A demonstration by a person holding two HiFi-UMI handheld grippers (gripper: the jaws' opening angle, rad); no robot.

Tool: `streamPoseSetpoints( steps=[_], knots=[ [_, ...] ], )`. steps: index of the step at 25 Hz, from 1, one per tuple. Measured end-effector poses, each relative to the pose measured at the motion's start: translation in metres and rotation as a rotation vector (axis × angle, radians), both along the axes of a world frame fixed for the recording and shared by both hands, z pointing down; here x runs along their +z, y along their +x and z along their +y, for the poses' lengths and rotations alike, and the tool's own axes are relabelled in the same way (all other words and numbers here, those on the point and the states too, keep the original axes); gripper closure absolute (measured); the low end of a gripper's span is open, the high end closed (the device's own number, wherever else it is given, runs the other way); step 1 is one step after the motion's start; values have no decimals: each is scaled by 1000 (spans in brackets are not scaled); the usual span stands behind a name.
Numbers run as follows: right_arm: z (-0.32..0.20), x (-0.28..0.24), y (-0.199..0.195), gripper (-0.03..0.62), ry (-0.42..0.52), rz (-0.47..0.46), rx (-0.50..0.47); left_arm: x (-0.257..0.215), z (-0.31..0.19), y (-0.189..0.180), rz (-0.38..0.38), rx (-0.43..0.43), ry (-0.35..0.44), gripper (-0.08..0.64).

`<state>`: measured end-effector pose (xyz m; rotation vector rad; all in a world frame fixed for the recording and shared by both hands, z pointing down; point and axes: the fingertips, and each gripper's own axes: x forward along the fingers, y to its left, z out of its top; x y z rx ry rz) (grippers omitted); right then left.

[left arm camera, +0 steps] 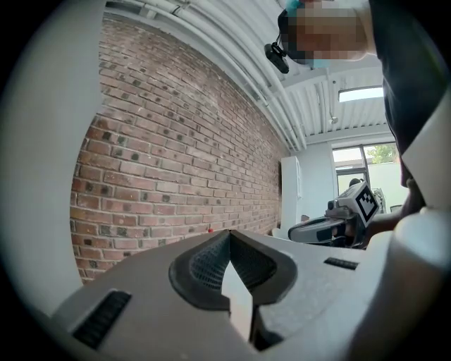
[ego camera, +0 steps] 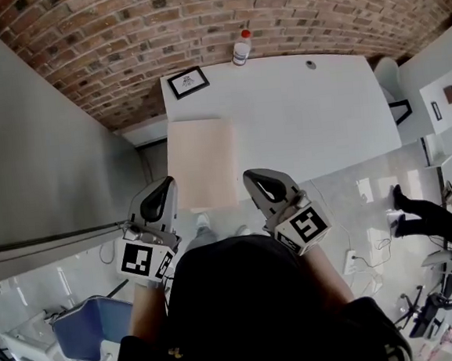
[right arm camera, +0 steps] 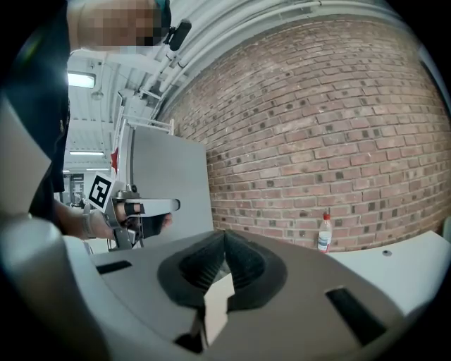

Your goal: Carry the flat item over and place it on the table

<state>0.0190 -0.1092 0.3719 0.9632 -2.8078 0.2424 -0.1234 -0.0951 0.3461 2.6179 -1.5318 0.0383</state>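
Held flat beige rectangular board (ego camera: 202, 164) level by its near edge, pinched tight in left gripper (ego camera: 164, 187) and right gripper (ego camera: 256, 180), 1 per corner, likely against twisting. Reached over white table (ego camera: 307, 114) at its near-left corner, seemingly not yet released.

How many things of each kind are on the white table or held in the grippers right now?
Flat beige board, held: 1
Framed picture: 1
Red-capped bottle: 1
Small round grey thing: 1
Total: 4
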Motion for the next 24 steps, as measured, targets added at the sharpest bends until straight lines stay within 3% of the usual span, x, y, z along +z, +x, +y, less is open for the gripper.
streamPoseSetpoints(
  steps=[24],
  knots=[
    [3,4,18,581,-13,0,-3,9,10,11,69,-43,-61,557]
  ],
)
